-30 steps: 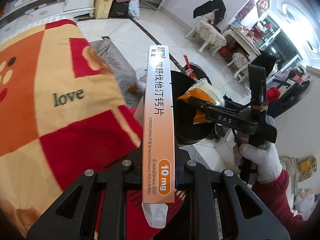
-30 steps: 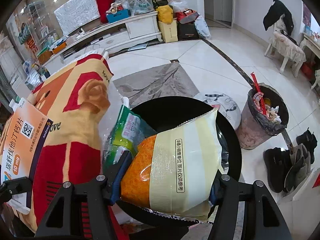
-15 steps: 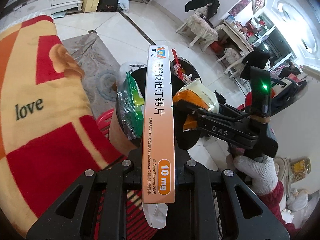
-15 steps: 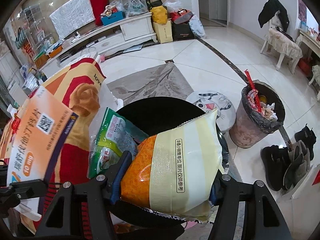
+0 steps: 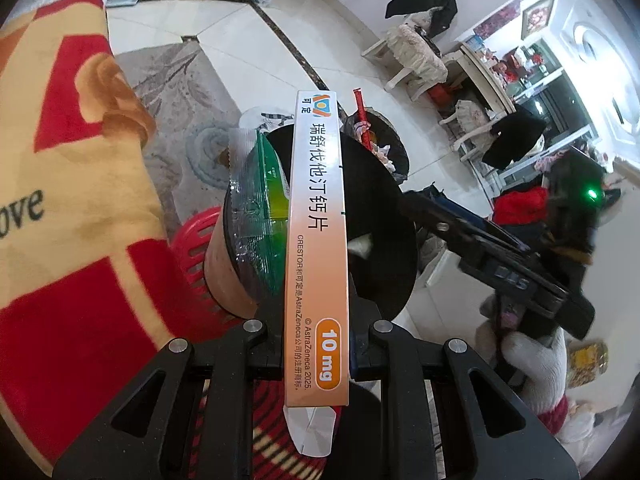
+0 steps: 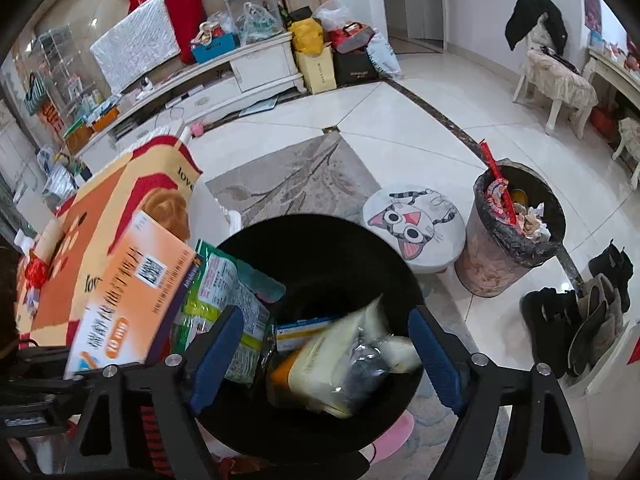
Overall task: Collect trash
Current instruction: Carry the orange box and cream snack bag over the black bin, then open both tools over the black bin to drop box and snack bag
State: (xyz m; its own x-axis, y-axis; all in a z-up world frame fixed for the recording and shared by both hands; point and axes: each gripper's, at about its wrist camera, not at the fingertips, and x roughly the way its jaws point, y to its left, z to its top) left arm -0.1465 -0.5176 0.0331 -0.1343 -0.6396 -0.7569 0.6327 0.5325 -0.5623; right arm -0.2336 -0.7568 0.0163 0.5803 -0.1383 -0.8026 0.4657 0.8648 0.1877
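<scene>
Left tool (image 5: 316,344), jaws clamped on the narrow edges of an orange medicine carton (image 5: 318,248) marked "10 mg", which stands upright along the tool's axis with a white end flap hanging open at its near end. The carton is held just over the near rim of a black-lined waste bin (image 6: 320,248); in the right wrist view the same carton (image 6: 132,304) shows at the bin's left edge, its broad face with a QR code turned toward the camera. Right tool (image 6: 320,356), blue-padded jaws having just been opening and now standing well apart above the bin mouth; the orange-and-cream snack bag (image 6: 332,368) lies blurred between and below them, free of both pads, inside the bin. A green-and-white packet (image 6: 228,312) leans against the bin's left inner wall, and a blue-and-white box (image 6: 296,330) lies deeper in. In the left wrist view the right tool (image 5: 472,236) reaches in from the right, gripped by a hand in a white knit glove (image 5: 528,356) with a red cuff. A red-and-yellow blanket (image 5: 72,184) printed "love" fills the left side. On the tiled floor beyond stand a round stool with a cat face (image 6: 416,228) and a second, full waste bin (image 6: 516,236); dark boots (image 6: 580,312) lie near it.
</scene>
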